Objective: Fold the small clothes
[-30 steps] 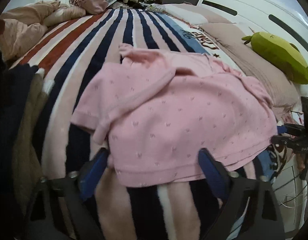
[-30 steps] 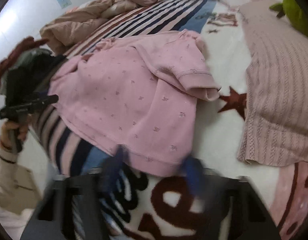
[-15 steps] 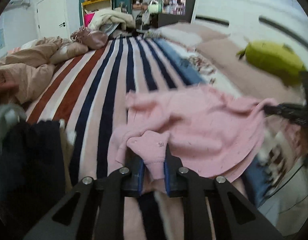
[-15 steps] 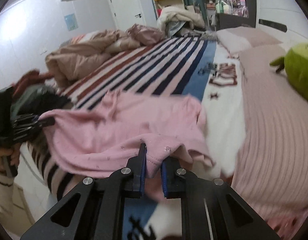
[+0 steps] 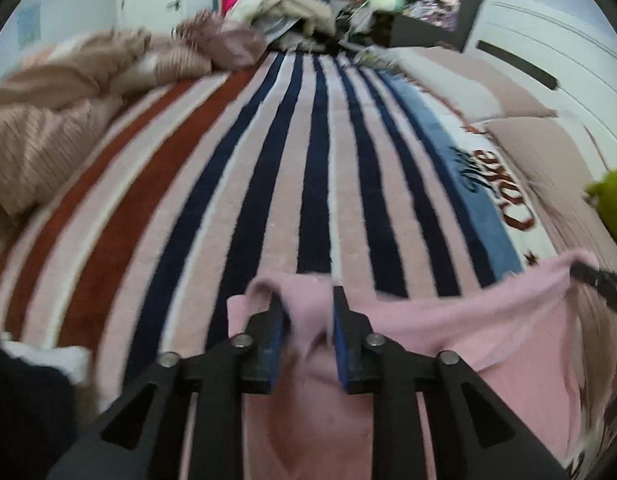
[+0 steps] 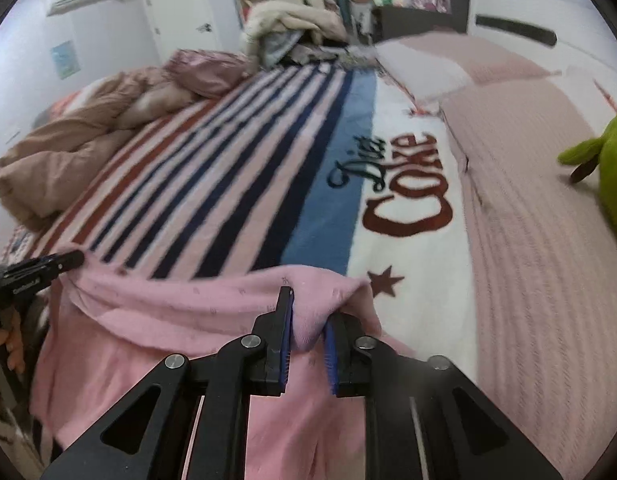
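Pinching opposite ends of one edge, the two grippers carried the small pink knitted garment (image 5: 448, 320) stretched between them above the bed, presumably so the cloth would hang flat and fall into a clean fold. The left gripper (image 5: 307, 320) had its blue-padded jaws easing apart, a bunched wad of pink knit between them and draped over the finger on its left; whether the pads pressed hard on it I could not tell. The right gripper (image 6: 308, 320) was easing open too, though a narrow tuck of the same cloth (image 6: 212, 312) was squeezed between its pads and looked caught. From there the fabric ran slack, a sagging band dotted with tiny motifs, soft and thin enough to crease at each pinch. Beneath it lay the plush fleece blanket striped in navy, pink and rust (image 5: 268, 184), fuzzy and deep-piled, good for keeping a fold in place. Off to one side sat the ribbed pale pink bedspread (image 6: 528, 200), and at the frame's edge a green plush toy (image 6: 604, 160), rounded and matte. A heap of crumpled tan quilted bedding (image 5: 48, 120) filled the far corner.
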### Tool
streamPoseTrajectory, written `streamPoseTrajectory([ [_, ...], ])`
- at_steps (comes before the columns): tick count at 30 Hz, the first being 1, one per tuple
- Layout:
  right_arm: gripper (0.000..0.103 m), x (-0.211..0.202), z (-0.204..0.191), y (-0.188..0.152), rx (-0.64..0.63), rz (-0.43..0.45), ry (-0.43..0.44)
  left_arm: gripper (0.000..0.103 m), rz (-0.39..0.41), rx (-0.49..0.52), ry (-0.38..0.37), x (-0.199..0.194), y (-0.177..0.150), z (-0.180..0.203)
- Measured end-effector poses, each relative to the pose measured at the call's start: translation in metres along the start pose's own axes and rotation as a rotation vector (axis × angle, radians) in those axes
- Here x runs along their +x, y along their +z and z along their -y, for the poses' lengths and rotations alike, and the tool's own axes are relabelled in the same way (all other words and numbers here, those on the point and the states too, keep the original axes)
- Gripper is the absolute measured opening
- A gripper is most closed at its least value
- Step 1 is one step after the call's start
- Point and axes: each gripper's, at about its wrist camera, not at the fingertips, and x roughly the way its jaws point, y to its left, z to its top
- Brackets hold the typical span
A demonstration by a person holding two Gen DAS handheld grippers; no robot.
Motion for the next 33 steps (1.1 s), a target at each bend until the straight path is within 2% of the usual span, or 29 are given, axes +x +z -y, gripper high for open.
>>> streamPoseTrajectory([
  [1,0.027,0.01,0.002,0.001,-0.001,-0.025,-0.019,0.047,-0.014,-0.009,0.023,0.011,0.001,-0.003],
  [2,0.034,0.013,0.003,0.002,-0.006,-0.03,-0.031,0.064,-0.017,-0.007,0.043,0.015,0.002,-0.004],
  [3,0.043,0.012,0.003,0.002,-0.015,-0.024,-0.042,0.07,-0.012,-0.002,0.062,0.016,0.002,-0.005],
  [5,0.051,0.005,0.005,0.002,-0.024,0.001,-0.04,0.076,0.016,0.014,0.067,0.009,0.002,-0.008],
  [7,0.053,-0.006,0.006,0.003,-0.023,0.021,-0.026,0.078,0.022,0.012,0.055,0.0,0.002,-0.011],
  [9,0.052,-0.015,0.001,0.003,-0.04,0.024,0.034,0.078,0.033,0.006,0.017,-0.01,0.002,-0.012],
  [11,0.05,-0.021,-0.007,-0.003,-0.056,0.01,0.065,0.079,0.004,0.025,-0.021,-0.017,-0.002,-0.007],
  [12,0.038,-0.023,-0.013,-0.007,-0.069,0.005,0.07,0.079,-0.003,0.035,-0.034,-0.021,-0.007,-0.004],
  [13,0.019,-0.023,-0.019,-0.011,-0.086,0.0,0.077,0.079,0.005,0.041,-0.05,-0.027,-0.012,-0.002],
  [15,0.007,-0.015,-0.031,-0.016,-0.126,-0.043,0.101,0.079,0.004,0.06,-0.096,-0.033,-0.02,0.003],
  [17,0.007,0.0,-0.038,-0.021,-0.139,-0.103,0.09,0.079,-0.016,0.099,-0.117,-0.031,-0.026,0.01],
  [19,0.007,0.019,-0.043,-0.025,-0.14,-0.158,0.055,0.079,-0.043,0.139,-0.072,-0.021,-0.027,0.015],
  [21,0.007,0.031,-0.042,-0.026,-0.128,-0.175,0.055,0.079,-0.073,0.142,-0.051,-0.006,-0.027,0.016],
  [24,0.007,0.046,-0.035,-0.021,-0.11,-0.171,0.047,0.079,-0.105,0.09,-0.052,0.022,-0.021,0.007],
  [27,0.007,0.056,-0.025,-0.01,-0.083,-0.156,0.017,0.079,-0.117,0.039,0.007,0.047,-0.011,-0.005],
  [33,0.008,0.063,0.009,-0.001,-0.001,-0.138,-0.112,0.079,-0.105,-0.086,0.073,0.07,0.002,-0.039],
])
